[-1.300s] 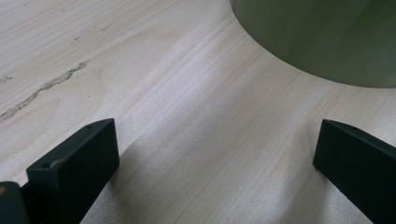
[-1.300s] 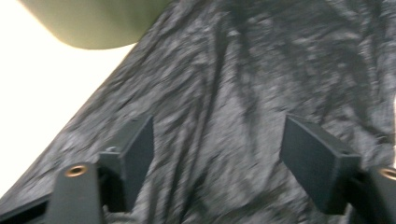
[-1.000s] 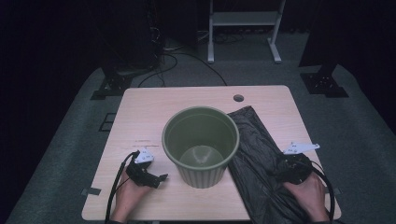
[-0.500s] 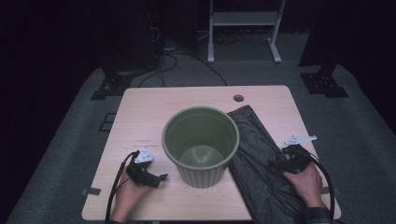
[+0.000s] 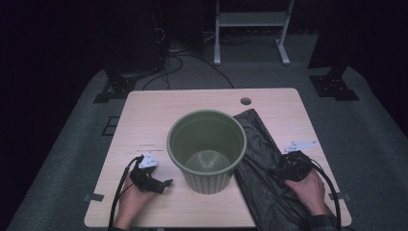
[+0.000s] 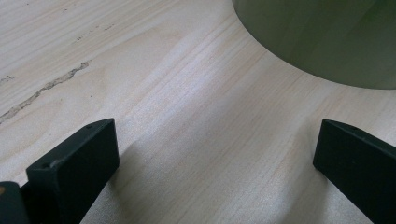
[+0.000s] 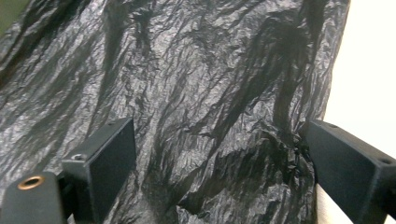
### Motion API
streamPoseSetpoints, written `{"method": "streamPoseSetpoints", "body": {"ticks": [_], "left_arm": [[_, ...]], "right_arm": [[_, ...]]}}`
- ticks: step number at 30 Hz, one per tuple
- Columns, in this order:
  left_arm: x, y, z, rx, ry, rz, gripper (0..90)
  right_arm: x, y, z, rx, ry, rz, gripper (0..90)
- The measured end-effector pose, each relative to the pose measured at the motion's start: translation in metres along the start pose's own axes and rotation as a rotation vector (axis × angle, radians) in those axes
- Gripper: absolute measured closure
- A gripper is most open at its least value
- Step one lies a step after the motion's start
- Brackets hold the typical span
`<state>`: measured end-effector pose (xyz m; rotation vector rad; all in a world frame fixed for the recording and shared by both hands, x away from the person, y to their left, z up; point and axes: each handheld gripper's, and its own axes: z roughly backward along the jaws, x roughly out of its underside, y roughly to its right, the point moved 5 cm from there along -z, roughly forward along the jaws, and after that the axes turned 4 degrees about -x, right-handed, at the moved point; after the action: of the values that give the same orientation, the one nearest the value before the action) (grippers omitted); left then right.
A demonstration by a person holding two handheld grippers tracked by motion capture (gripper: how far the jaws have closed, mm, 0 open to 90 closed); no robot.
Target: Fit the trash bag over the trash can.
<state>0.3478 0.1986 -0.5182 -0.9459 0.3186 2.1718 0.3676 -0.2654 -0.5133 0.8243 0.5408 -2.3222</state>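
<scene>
Toward the right edge of the pale wooden worktop (image 5: 144, 120), the right tongs (image 5: 281, 168) have moved forward and inward over the last second, off the near right corner and onto the crumpled black plastic bin bag (image 5: 262, 163). Their jaws stand wide apart over the bag (image 7: 201, 107), low above its wrinkled film, clamped on nothing. The bag lies flat along the right side of the worktop, its left margin touching the round olive-green plastic waste bin (image 5: 207, 149), which stands upright and empty at the centre. The left tongs (image 5: 161, 184) have stayed near the front left corner, jaws apart over bare wood (image 6: 187, 140), just beside the bin wall (image 6: 317, 37). Judged from this shift, the right tongs are settling to pinch the bag so it can be lifted and opened; lining the bin is not yet begun.
</scene>
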Motion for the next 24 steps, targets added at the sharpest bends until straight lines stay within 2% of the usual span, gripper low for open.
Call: {"method": "streamPoseSetpoints", "body": {"ticks": [2,5,9,24], "left_arm": [[0.000,0.000,0.000,0.000,0.000,0.000,0.0],[0.000,0.000,0.000,0.000,0.000,0.000,0.0],[0.000,0.000,0.000,0.000,0.000,0.000,0.0],[0.000,0.000,0.000,0.000,0.000,0.000,0.0]], "right_arm": [[-0.003,-0.004,-0.002,-0.007,-0.015,0.006,9.2],[-0.009,-0.013,-0.011,-0.031,-0.019,0.028,9.2],[-0.014,-0.021,-0.016,-0.055,-0.019,0.033,9.2],[-0.028,-0.041,-0.031,-0.124,-0.005,0.051,9.2]]}}
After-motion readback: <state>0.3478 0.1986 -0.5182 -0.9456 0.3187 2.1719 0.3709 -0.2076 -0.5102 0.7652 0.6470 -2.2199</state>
